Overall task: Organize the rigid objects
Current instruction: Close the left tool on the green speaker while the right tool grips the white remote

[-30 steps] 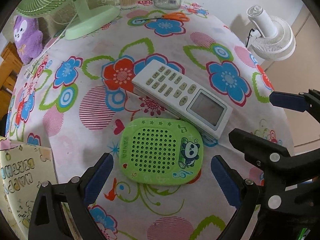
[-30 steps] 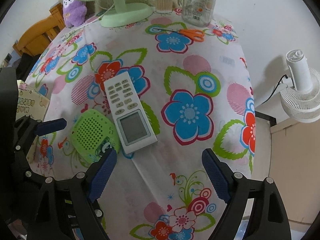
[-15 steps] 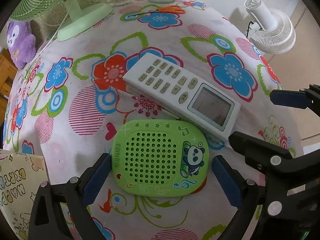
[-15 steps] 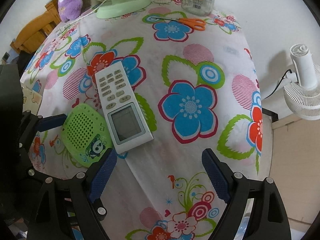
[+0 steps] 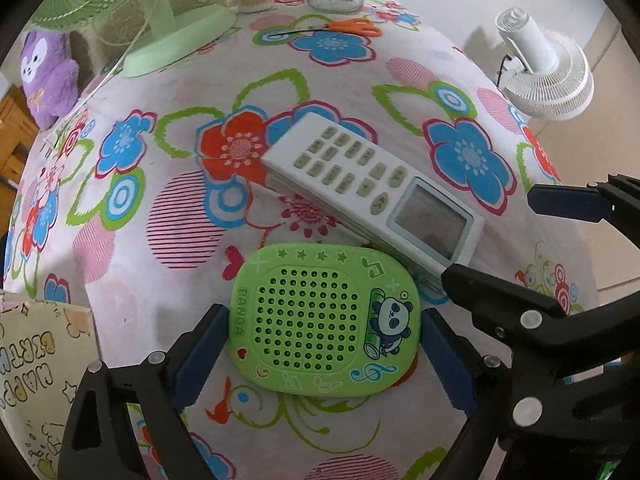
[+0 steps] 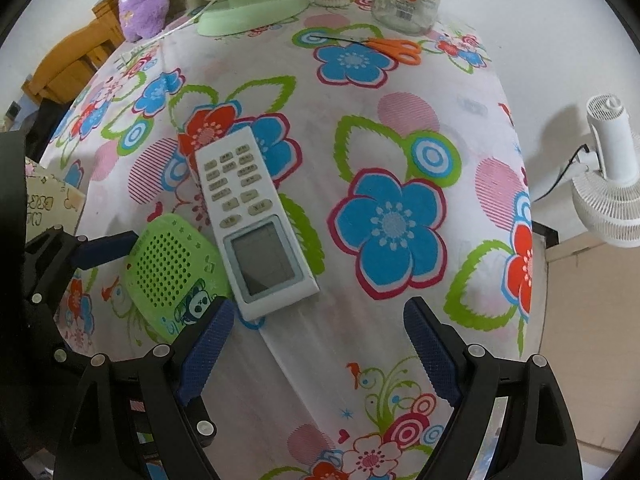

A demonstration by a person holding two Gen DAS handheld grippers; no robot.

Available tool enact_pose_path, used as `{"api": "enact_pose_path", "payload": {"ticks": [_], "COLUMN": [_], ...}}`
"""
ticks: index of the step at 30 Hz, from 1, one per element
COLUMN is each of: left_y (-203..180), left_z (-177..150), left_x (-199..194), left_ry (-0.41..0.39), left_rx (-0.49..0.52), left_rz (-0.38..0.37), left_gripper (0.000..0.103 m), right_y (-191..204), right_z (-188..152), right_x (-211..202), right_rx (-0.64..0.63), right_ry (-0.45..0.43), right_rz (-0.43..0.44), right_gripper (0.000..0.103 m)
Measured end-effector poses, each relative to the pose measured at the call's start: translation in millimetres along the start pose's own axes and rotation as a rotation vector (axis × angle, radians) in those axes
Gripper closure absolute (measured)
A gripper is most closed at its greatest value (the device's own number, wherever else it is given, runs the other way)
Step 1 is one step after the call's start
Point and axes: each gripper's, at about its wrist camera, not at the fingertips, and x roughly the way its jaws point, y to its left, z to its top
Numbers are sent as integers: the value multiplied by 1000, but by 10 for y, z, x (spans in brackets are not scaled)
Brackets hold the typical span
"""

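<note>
L gripper (image 5: 323,354) jaws closing round green panda case (image 5: 325,322), pads just beside its edges, not pressing yet. White remote (image 5: 372,192) at its 1 o'clock, touching. R gripper (image 6: 318,354) jaws released, over bare tabletop (image 6: 400,92).

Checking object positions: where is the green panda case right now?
In the left wrist view the green panda case lies on the flowered tablecloth between the closing left gripper, just in front of the white remote.

The table (image 5: 132,264) is covered in white cloth patterned with blue and red flowers, green leaf outlines and pink striped circles. A lime-green perforated panda case (image 5: 324,322) lies beside a white remote (image 5: 372,190) with beige buttons and a grey screen. Orange-handled scissors (image 5: 352,27), a pale green fan (image 5: 176,40) and a purple plush toy (image 5: 48,80) sit farther back.
</note>
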Motion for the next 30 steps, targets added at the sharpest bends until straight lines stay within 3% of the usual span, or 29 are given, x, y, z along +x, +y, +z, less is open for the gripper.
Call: {"api": "enact_pose_path", "payload": {"ticks": [12, 22, 26, 30], "left_y": [272, 422, 447, 453], "left_z": [5, 4, 16, 19], "left_x": [-12, 1, 14, 11], "left_ry": [8, 25, 31, 31], "left_rx": [-52, -76, -84, -86], "left_rz": [38, 44, 48, 45], "left_gripper": [8, 8, 8, 8], "right_y": [258, 378, 454, 496], "right_z": [298, 456, 507, 483], "right_x": [150, 350, 352, 342], "right_rx": [-83, -101, -131, -153], "right_ry": [0, 22, 5, -6], "right_rz": [23, 38, 10, -8], "right_gripper": [14, 31, 47, 50]}}
